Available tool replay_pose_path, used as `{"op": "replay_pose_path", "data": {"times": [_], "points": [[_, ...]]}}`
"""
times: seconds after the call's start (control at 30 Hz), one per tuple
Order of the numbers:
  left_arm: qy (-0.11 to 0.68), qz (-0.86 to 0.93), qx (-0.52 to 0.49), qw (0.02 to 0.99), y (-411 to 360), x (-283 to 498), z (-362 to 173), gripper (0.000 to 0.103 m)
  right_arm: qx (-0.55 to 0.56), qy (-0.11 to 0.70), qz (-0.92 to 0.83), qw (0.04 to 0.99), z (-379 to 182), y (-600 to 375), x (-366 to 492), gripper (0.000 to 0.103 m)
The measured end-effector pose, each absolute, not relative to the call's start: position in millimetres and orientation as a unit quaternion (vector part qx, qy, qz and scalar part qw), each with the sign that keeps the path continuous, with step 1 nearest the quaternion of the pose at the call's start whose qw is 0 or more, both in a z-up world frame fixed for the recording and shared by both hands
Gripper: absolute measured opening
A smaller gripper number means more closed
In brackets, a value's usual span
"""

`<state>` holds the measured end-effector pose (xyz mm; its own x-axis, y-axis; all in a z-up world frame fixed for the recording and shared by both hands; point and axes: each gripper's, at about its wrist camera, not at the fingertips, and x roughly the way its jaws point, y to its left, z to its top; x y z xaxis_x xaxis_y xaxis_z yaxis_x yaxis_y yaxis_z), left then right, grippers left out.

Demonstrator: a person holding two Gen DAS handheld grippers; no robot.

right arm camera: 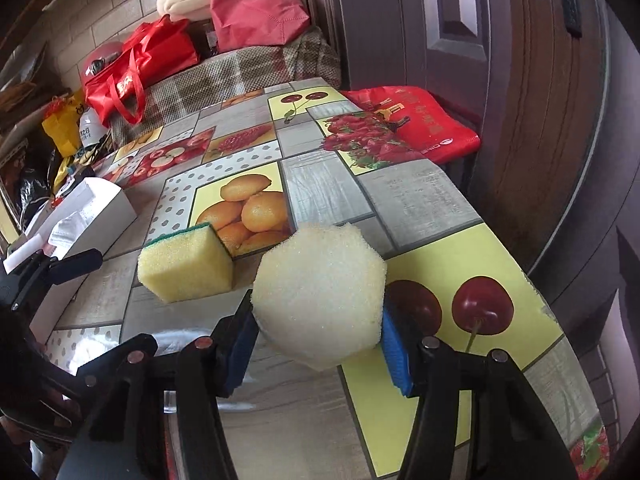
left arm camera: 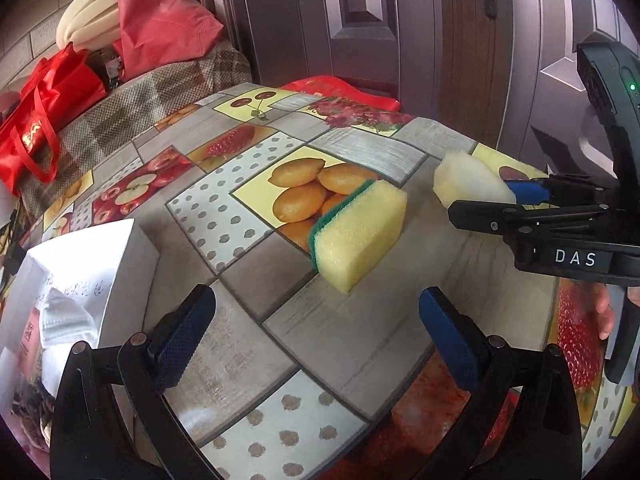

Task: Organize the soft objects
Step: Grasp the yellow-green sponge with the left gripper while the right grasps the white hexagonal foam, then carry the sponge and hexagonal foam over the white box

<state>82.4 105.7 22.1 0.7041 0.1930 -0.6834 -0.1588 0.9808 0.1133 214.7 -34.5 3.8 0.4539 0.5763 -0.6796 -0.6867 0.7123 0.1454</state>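
A yellow sponge with a green scouring side lies on the fruit-patterned tablecloth. My left gripper stands open just short of it, with nothing between its blue pads. To the right, a pale, roughly six-sided sponge sits between the pads of my right gripper, which press on both of its sides. The pale sponge is right beside the yellow one, by the cherry print near the table's right edge.
An open white box holding a folded white mask stands at the table's left. Red bags and a plaid-covered pile lie beyond the far edge. A dark door stands behind and to the right.
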Motion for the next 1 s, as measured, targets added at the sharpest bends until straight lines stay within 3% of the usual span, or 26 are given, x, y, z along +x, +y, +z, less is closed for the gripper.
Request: {"op": "replay_pose_path", "data": {"times": [0.2, 0.27, 0.33, 0.4, 0.77, 1.0], "points": [[0.39, 0.078, 0.047, 0.916, 103.5, 116.5, 18.4, 0.1, -0.043, 0.375, 0.38, 0.845, 4.6, -40.6, 217.7, 0.057], [0.395, 0.076, 0.056, 0.914, 103.2, 125.5, 16.4, 0.084, -0.042, 0.376, 0.385, 0.842, 4.0, -39.1, 218.3, 0.057], [0.408, 0.064, 0.058, 0.909, 101.8, 132.2, 12.1, 0.046, -0.039, 0.377, 0.386, 0.841, 4.0, -39.8, 218.8, 0.057], [0.402, 0.056, 0.063, 0.912, 99.0, 129.6, 13.3, 0.027, -0.028, 0.379, 0.387, 0.84, 3.5, -41.9, 220.7, 0.057], [0.326, 0.115, 0.066, 0.936, 98.1, 101.2, 33.3, 0.027, -0.027, 0.37, 0.373, 0.85, 5.1, -44.1, 220.5, 0.057], [0.273, 0.147, 0.034, 0.95, 97.6, 62.9, 45.4, 0.027, -0.047, 0.314, 0.35, 0.882, 17.5, -46.3, 203.3, 0.057]]}}
